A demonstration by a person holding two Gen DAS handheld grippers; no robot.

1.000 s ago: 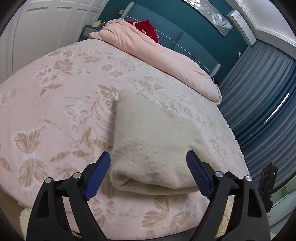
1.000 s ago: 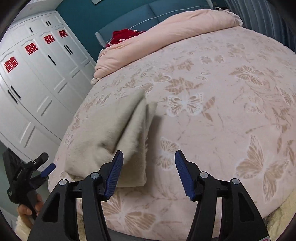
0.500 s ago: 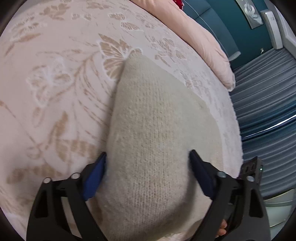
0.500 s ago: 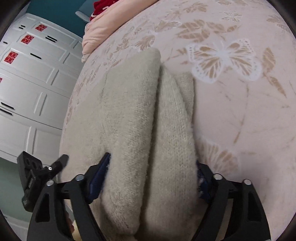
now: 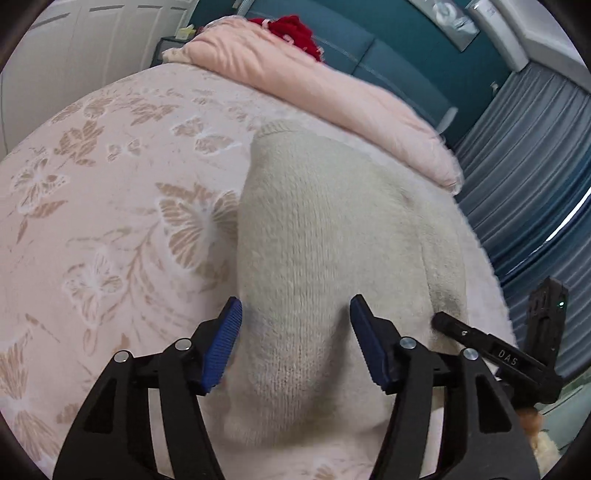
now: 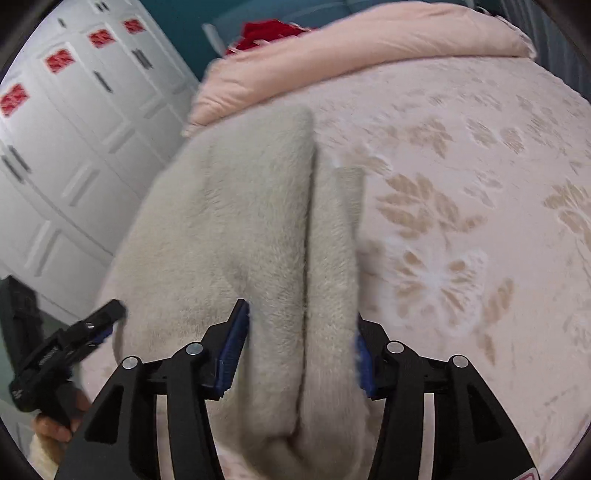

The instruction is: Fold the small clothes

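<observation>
A folded cream knitted garment (image 5: 332,240) lies on the pink butterfly-patterned bedspread (image 5: 110,206). My left gripper (image 5: 295,343) straddles its near left end, blue pads narrowed against the thick fabric. The garment also shows in the right wrist view (image 6: 258,221), with a fold seam running lengthwise. My right gripper (image 6: 301,350) straddles its near right end, pads pressed into the layered fabric on both sides. Each gripper is seen from the other's view: the right gripper (image 5: 491,354) and the left gripper (image 6: 62,354).
A rolled pink duvet (image 5: 314,85) and a red item (image 5: 295,33) lie at the head of the bed. White wardrobe doors (image 6: 74,122) stand on the left side, blue curtains (image 5: 535,177) on the right. The bed edge is just below the garment.
Both grippers came down over the garment's near ends and their jaws narrowed onto the fabric. The cameras have tilted back up, and the garment's near edge looks lifted and bunched.
</observation>
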